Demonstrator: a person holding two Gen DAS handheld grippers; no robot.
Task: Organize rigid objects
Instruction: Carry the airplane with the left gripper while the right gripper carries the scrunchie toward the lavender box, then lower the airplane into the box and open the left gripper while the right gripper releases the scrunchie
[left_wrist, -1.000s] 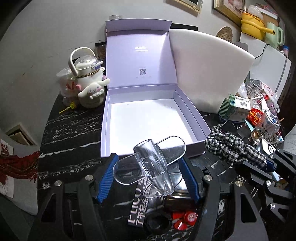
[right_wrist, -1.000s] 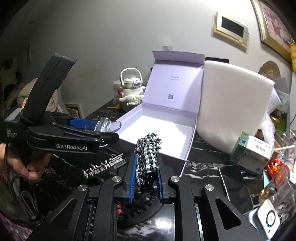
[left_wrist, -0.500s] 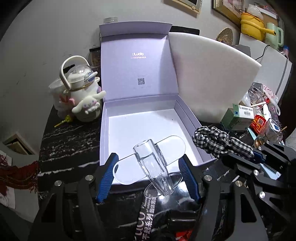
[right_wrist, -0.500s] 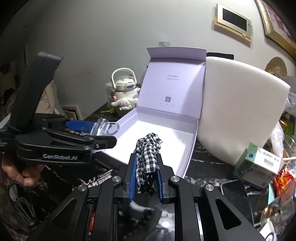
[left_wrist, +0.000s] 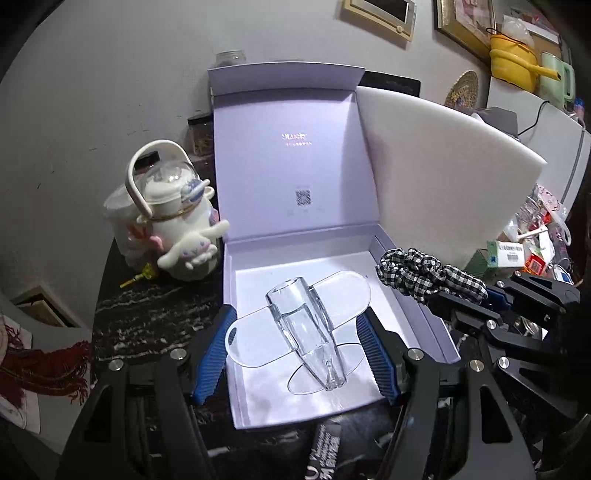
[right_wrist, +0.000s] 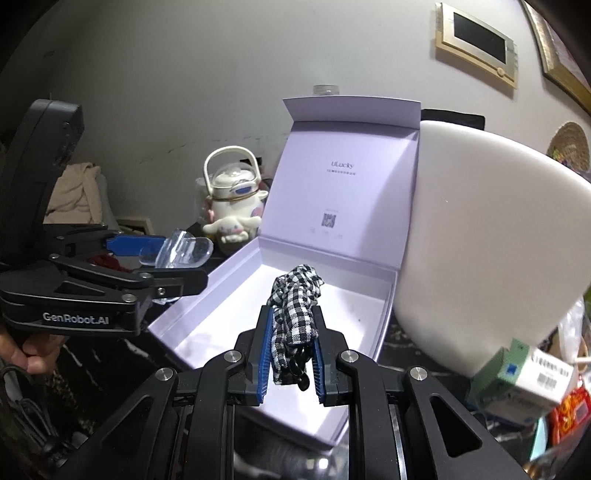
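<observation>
My left gripper (left_wrist: 295, 347) is shut on a clear acrylic stand (left_wrist: 306, 328) and holds it above the front of the open lilac box (left_wrist: 236, 332). It also shows in the right wrist view (right_wrist: 177, 251). My right gripper (right_wrist: 290, 354) is shut on a black-and-white checked scrunchie (right_wrist: 295, 310) and holds it over the box's front right rim (right_wrist: 384, 328). In the left wrist view the scrunchie (left_wrist: 428, 273) hangs at the box's right wall. The box floor is bare white.
A white teapot with a plush dog (left_wrist: 173, 225) stands left of the box. A big white foam block (left_wrist: 443, 173) leans at its right. A green carton (right_wrist: 524, 376) and small clutter lie at the far right. A black lanyard (left_wrist: 325, 454) lies before the box.
Both grippers have moved forward and up toward the box. The acrylic stand now hangs over the box floor and the scrunchie is over the right rim.
</observation>
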